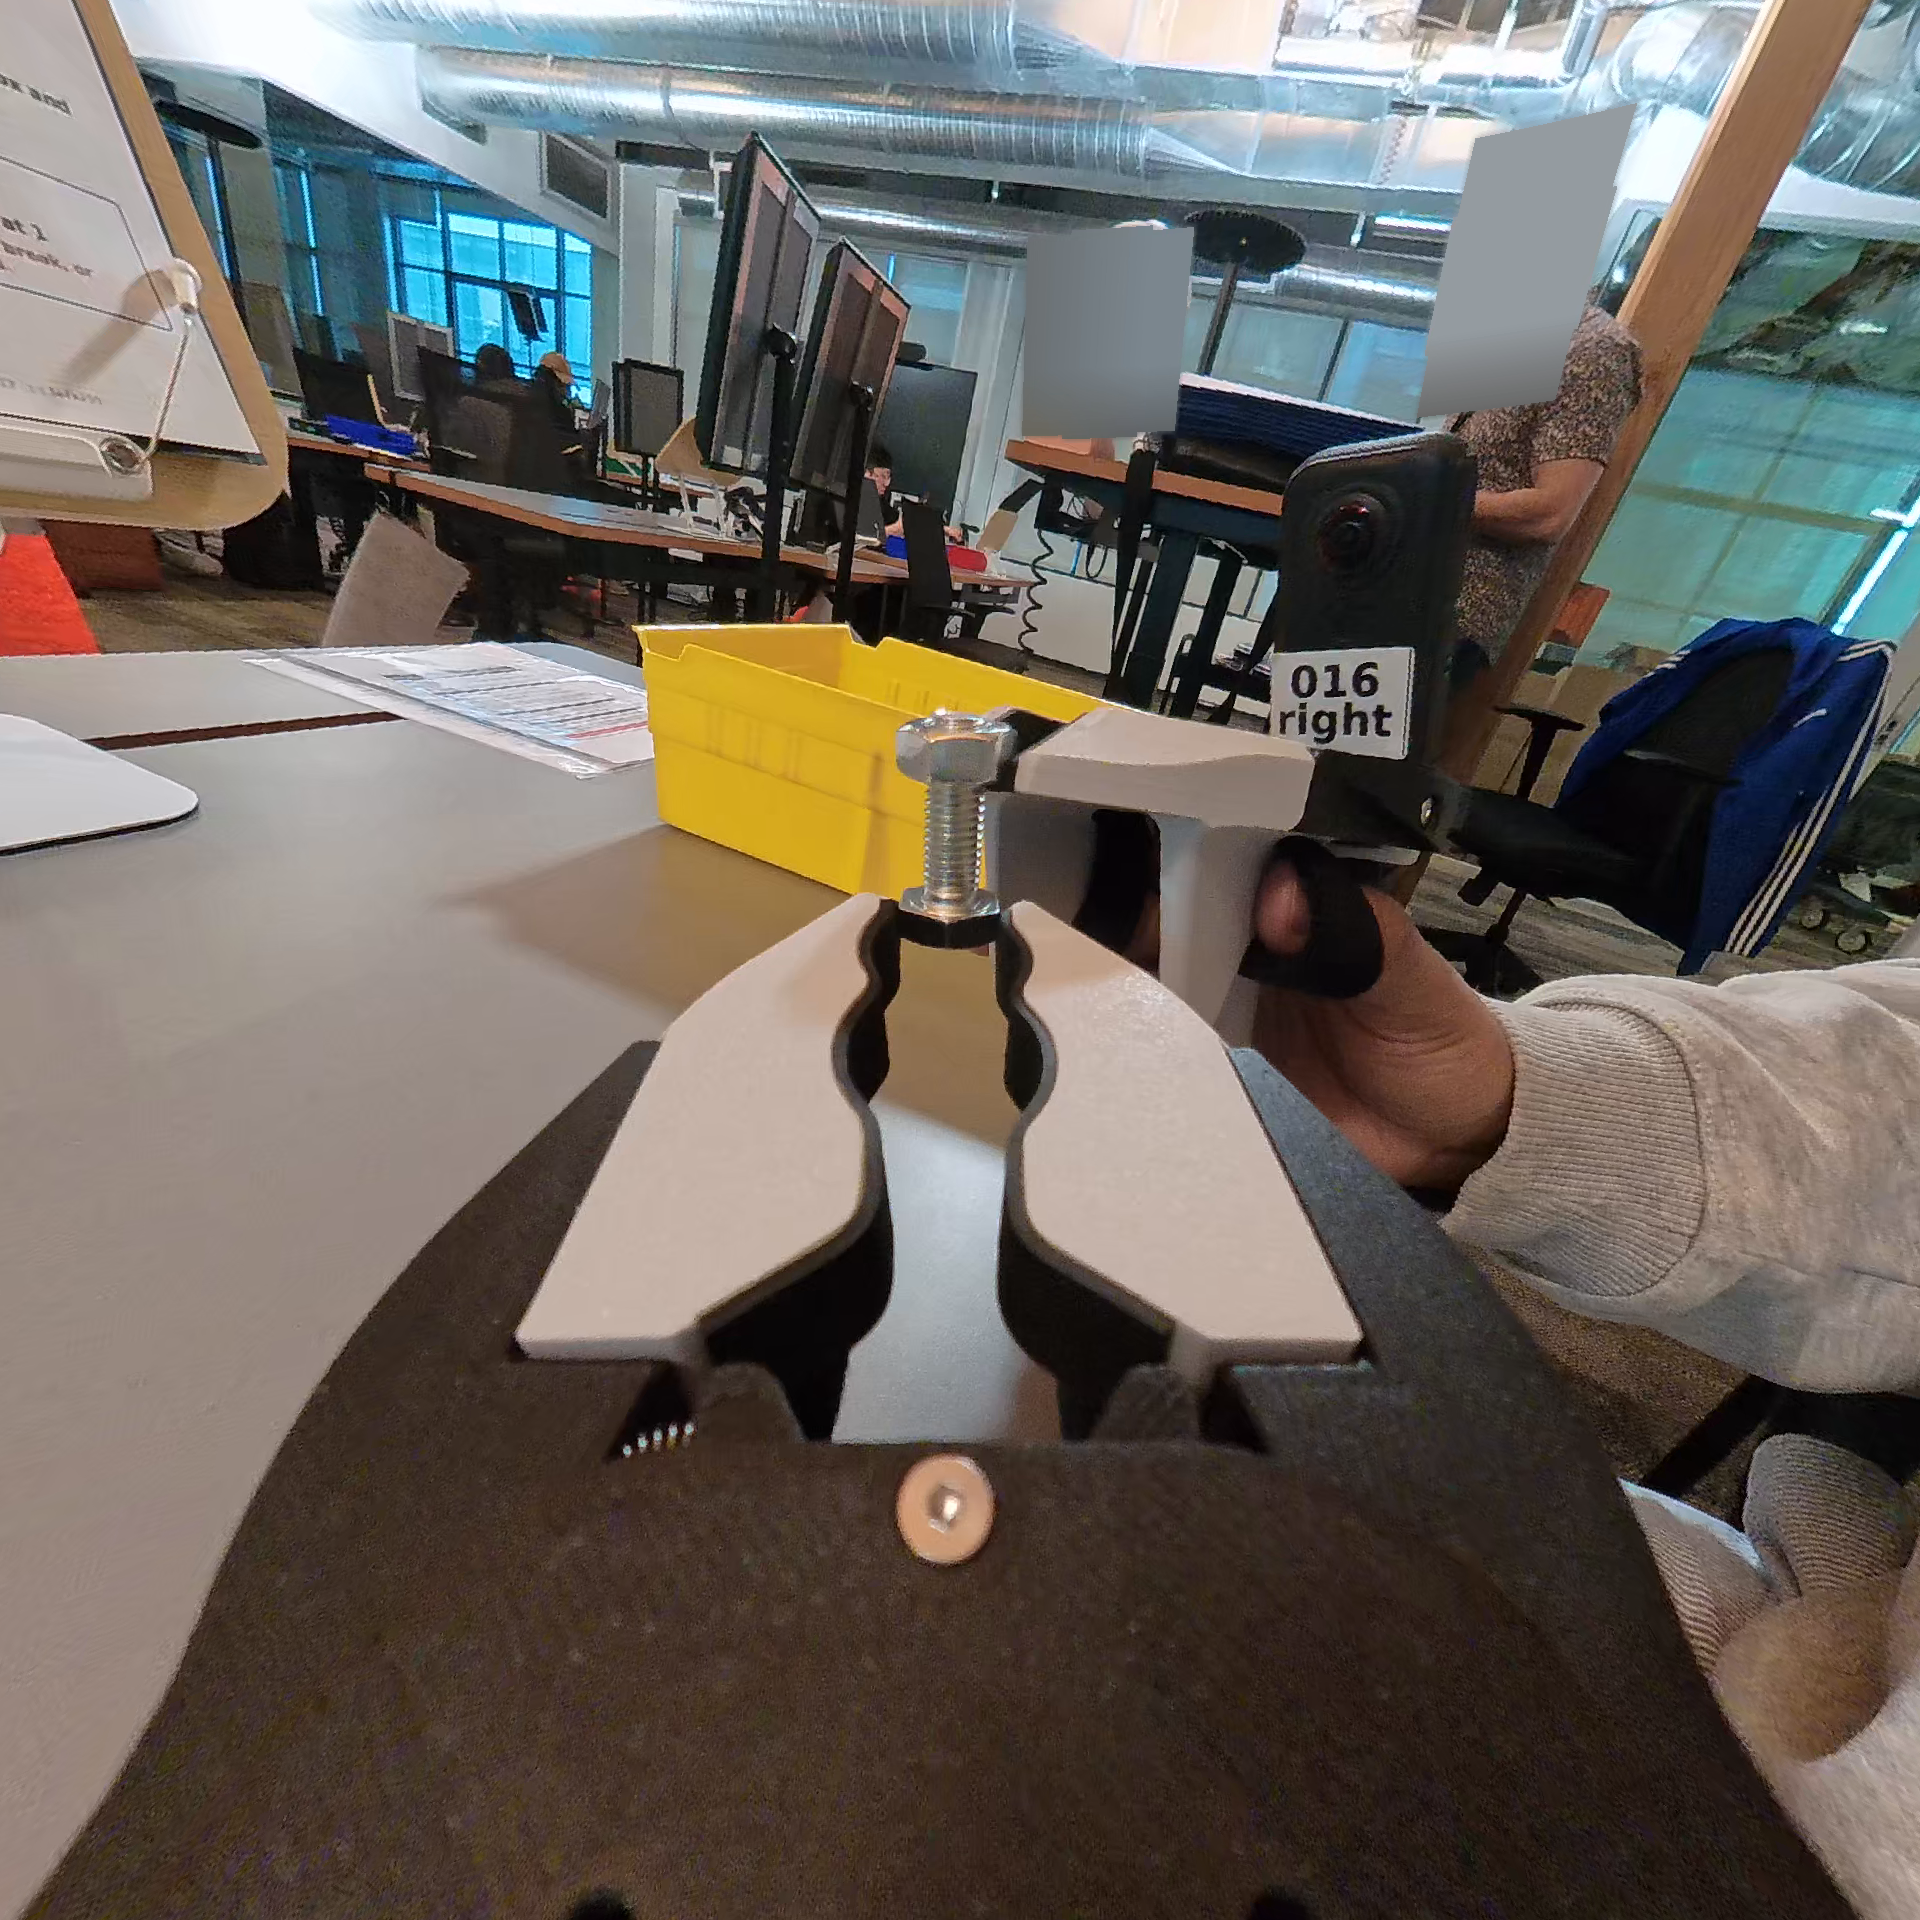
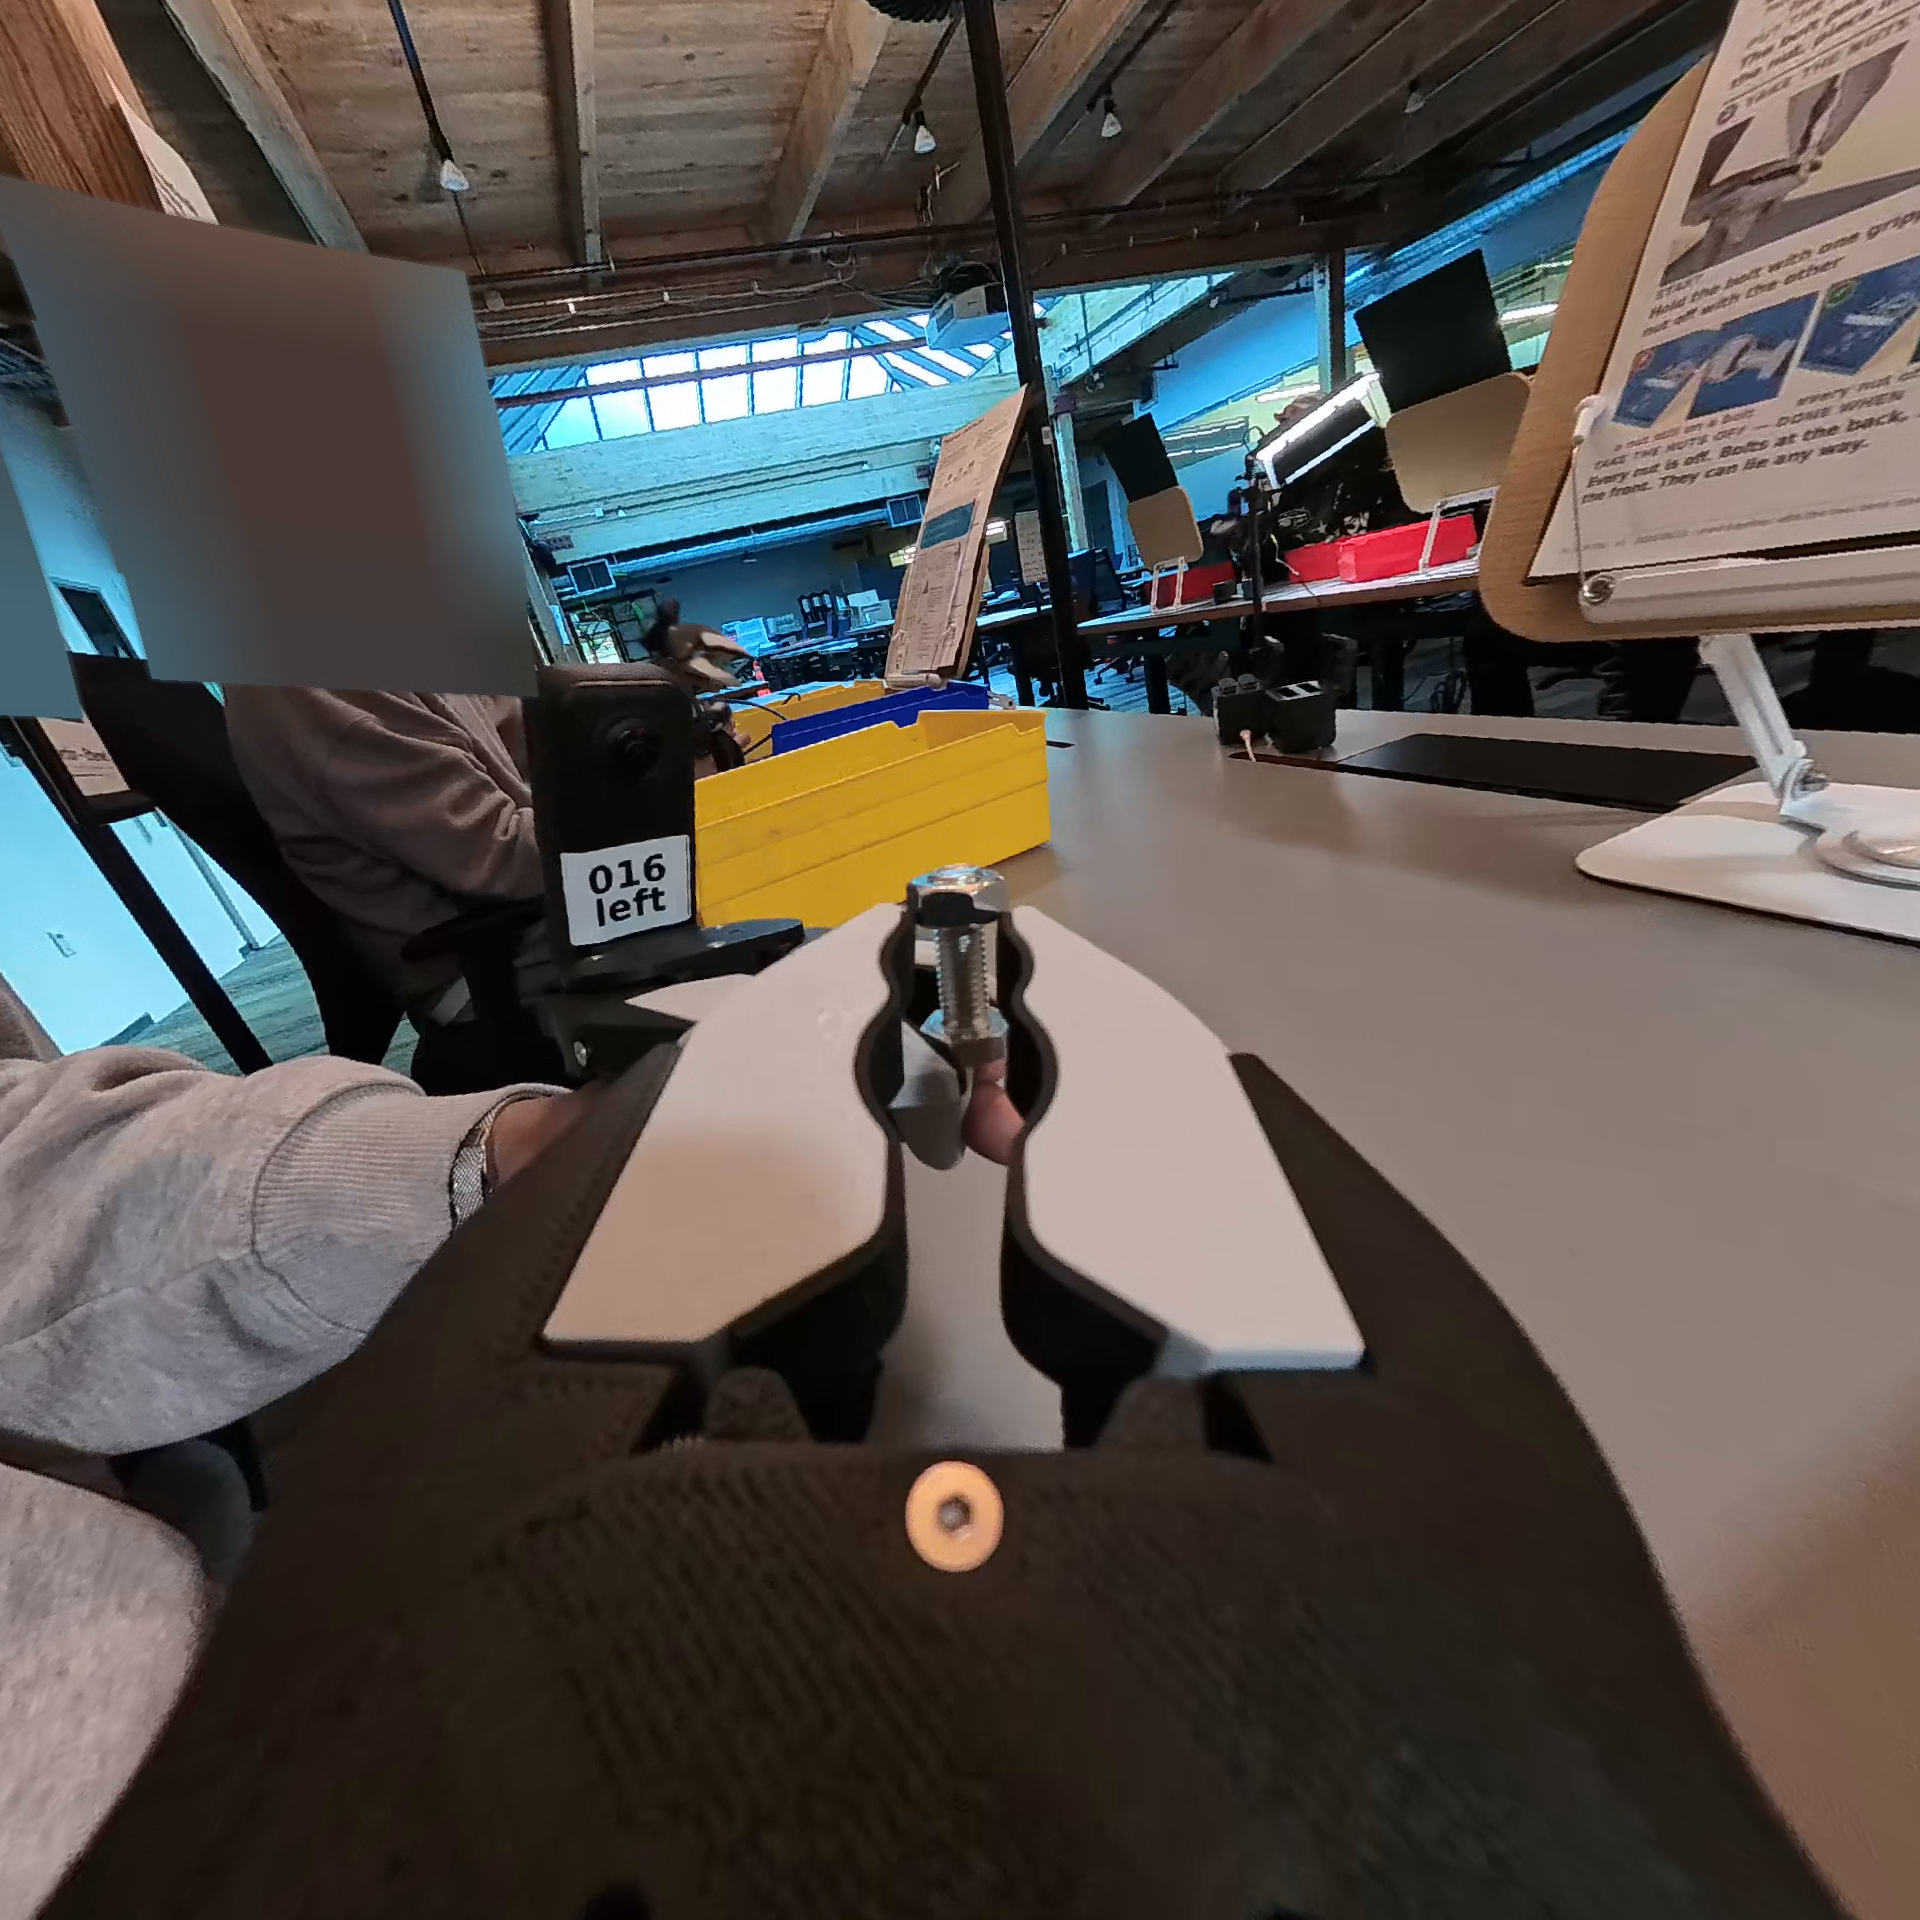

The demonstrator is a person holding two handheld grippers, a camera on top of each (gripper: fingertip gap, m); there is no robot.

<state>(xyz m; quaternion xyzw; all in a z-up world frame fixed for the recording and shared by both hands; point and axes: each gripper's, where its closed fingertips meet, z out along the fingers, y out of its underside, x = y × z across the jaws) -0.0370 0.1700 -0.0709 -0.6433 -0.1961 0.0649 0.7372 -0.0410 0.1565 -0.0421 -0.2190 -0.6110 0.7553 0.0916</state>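
Observation:
A silver bolt [image 1: 951, 821] stands upright above the grey table [image 1: 312, 987], head up, with a hex nut [image 1: 943, 902] near its lower end. My left gripper [image 1: 945, 925] is shut on the nut. My right gripper [image 1: 1006, 750] comes in from the right, held by a hand, and is shut on the bolt's head. In the right wrist view the right gripper [image 2: 956, 920] clamps the head, with the bolt's thread [image 2: 961, 971] and the nut [image 2: 961, 1029] below it. One of the left gripper's fingers [image 2: 930, 1112] shows under the nut.
A yellow bin [image 1: 769, 748] sits on the table just behind the bolt; it also shows in the right wrist view [image 2: 883, 800], with a blue bin [image 2: 862, 717] behind it. A document stand's white base [image 2: 1756, 862] and a laminated sheet [image 1: 488, 696] lie on the table. My left and right fingertips are right by each other.

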